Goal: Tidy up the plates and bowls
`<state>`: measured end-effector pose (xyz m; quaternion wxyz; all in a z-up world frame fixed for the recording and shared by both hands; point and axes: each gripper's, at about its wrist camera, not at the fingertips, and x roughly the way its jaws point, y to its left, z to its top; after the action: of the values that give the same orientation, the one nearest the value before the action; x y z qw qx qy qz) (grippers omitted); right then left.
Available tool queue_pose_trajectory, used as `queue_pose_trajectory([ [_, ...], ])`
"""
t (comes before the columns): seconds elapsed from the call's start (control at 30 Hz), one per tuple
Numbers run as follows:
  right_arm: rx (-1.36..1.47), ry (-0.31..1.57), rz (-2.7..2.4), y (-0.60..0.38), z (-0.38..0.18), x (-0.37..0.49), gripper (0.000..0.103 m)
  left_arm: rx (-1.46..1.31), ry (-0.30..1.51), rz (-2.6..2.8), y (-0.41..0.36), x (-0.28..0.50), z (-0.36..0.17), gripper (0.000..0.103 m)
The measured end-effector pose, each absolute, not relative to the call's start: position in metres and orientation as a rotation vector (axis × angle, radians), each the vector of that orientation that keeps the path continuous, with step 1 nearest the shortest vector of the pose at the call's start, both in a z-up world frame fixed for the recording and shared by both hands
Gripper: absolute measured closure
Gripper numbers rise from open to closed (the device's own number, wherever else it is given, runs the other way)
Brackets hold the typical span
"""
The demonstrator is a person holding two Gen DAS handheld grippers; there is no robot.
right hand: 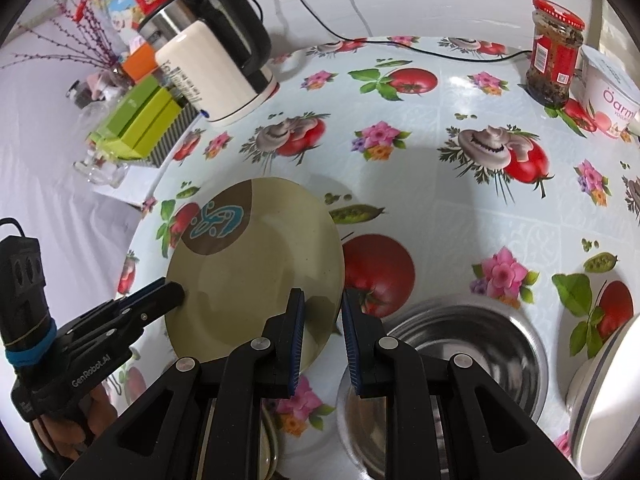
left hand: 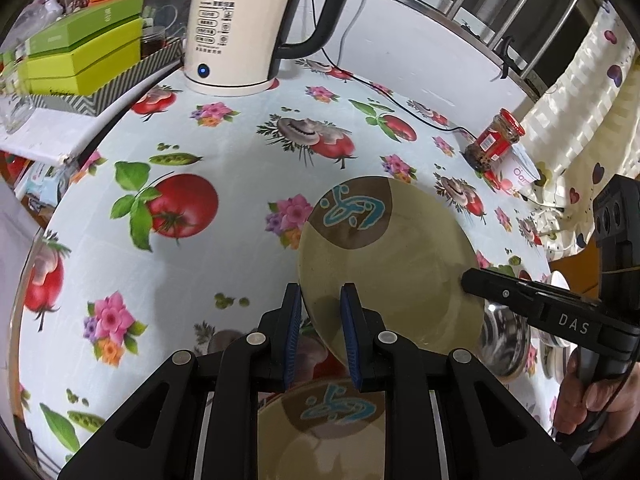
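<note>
Floral-print table (right hand: 440,208) is carrying kettle (right hand: 216,68) upper left, red-lidded jar (right hand: 554,52) and yogurt tub (right hand: 608,92) upper right, steel bowl (right hand: 472,360) at bottom.

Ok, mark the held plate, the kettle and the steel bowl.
plate (left hand: 400,264): left wrist view, bare centre.
kettle (left hand: 236,28): left wrist view, cream body at its printed panel.
steel bowl (right hand: 480,344): right wrist view, inner wall.

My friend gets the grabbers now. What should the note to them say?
Left gripper: shut on the near rim of the plate.
Right gripper: shut on the opposite rim of that plate, which is held tilted above the table.
Below: a matching plate; a steel bowl and a white bowl to its right.
Done: plate lifted.
Left: set it down, likely on its twin, then sort the bowls.
</note>
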<state>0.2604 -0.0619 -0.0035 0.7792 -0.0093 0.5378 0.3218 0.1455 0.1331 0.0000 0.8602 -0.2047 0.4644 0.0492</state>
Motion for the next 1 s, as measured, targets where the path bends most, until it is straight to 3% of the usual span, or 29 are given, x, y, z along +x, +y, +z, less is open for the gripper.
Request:
queue_pose_trajectory([
  [1.0, -0.066, 1.194, 0.756, -0.054, -0.016, 0.182, 0.085, -0.478, 0.975, 0.164, 0.141, 0.063, -0.011, 0.082],
])
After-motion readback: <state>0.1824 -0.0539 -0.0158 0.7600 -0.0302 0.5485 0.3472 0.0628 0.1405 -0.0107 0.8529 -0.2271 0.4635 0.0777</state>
